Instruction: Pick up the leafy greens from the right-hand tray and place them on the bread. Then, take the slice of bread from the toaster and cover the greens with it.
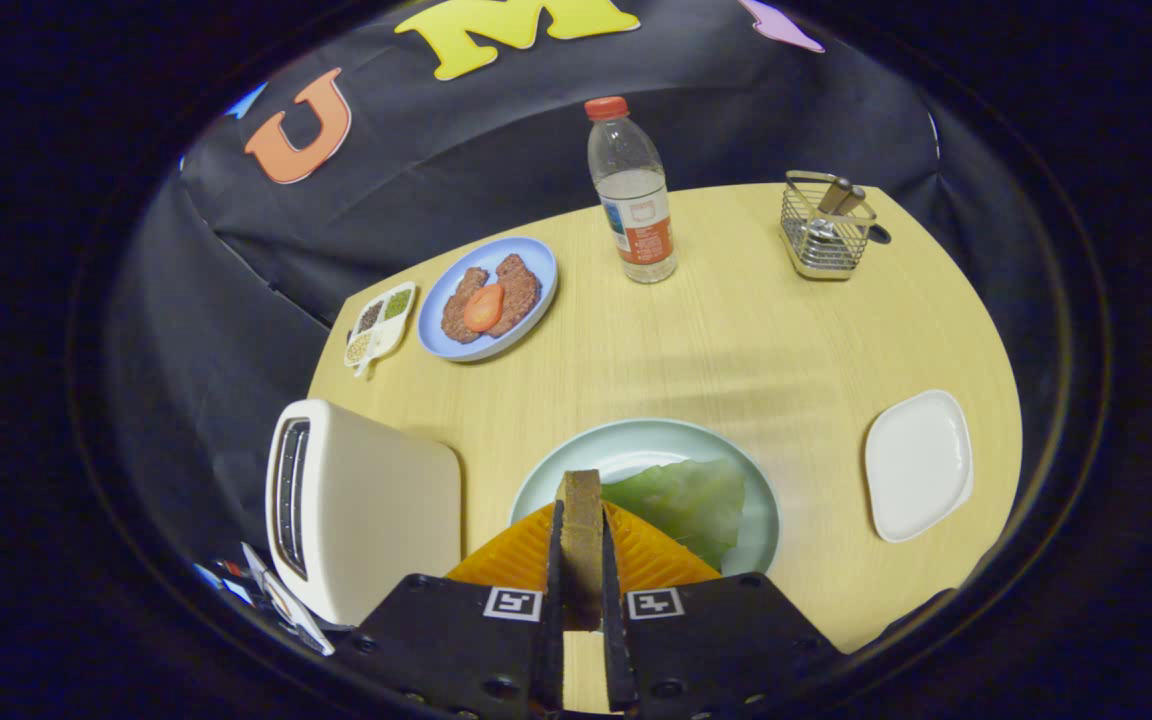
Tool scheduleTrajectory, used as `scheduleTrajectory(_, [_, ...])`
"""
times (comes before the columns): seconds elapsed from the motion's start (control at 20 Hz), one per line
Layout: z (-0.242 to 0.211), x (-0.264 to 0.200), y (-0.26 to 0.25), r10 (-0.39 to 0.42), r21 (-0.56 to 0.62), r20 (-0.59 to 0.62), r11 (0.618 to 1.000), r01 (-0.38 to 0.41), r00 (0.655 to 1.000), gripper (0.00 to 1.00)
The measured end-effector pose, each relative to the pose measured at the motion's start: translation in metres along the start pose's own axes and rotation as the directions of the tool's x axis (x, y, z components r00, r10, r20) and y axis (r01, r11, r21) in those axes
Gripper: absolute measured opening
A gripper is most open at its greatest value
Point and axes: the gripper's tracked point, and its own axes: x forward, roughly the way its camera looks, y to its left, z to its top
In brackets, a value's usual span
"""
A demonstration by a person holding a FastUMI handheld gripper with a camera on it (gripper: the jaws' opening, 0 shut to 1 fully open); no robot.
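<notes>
My gripper is shut on a slice of bread, held on edge between both fingers, its brown crust facing me. It hangs above a pale green plate near the table's front. A leafy green lies on that plate, just ahead and right of my fingers; whatever lies under it is hidden. A white toaster stands left of the fingers, its slots facing left. A white square tray sits bare at the right.
At the back, a blue plate holds meat patties and a tomato slice, next to a small seasoning dish. A water bottle and a wire cutlery holder stand further back on the wooden table.
</notes>
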Motion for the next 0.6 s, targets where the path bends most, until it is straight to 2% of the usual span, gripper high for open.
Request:
scheduleTrajectory(0.2, [0.001, 0.008, -0.019, -0.038, -0.018, 0.001, 0.999, 0.038, 0.999, 0.16])
scheduleTrajectory(0.3, [0.001, 0.012, -0.032, -0.057, -0.025, -0.003, 0.998, 0.057, 0.998, 0.24])
scheduleTrajectory(0.45, [-0.004, 0.022, -0.043, -0.077, -0.029, -0.017, 0.997, 0.076, 0.997, 0.25])
scheduleTrajectory(0.55, [-0.005, 0.026, -0.049, -0.082, -0.035, -0.019, 0.996, 0.082, 0.996, 0.34])
scheduleTrajectory(0.6, [-0.005, 0.028, -0.052, -0.086, -0.036, -0.021, 0.996, 0.085, 0.996, 0.34])
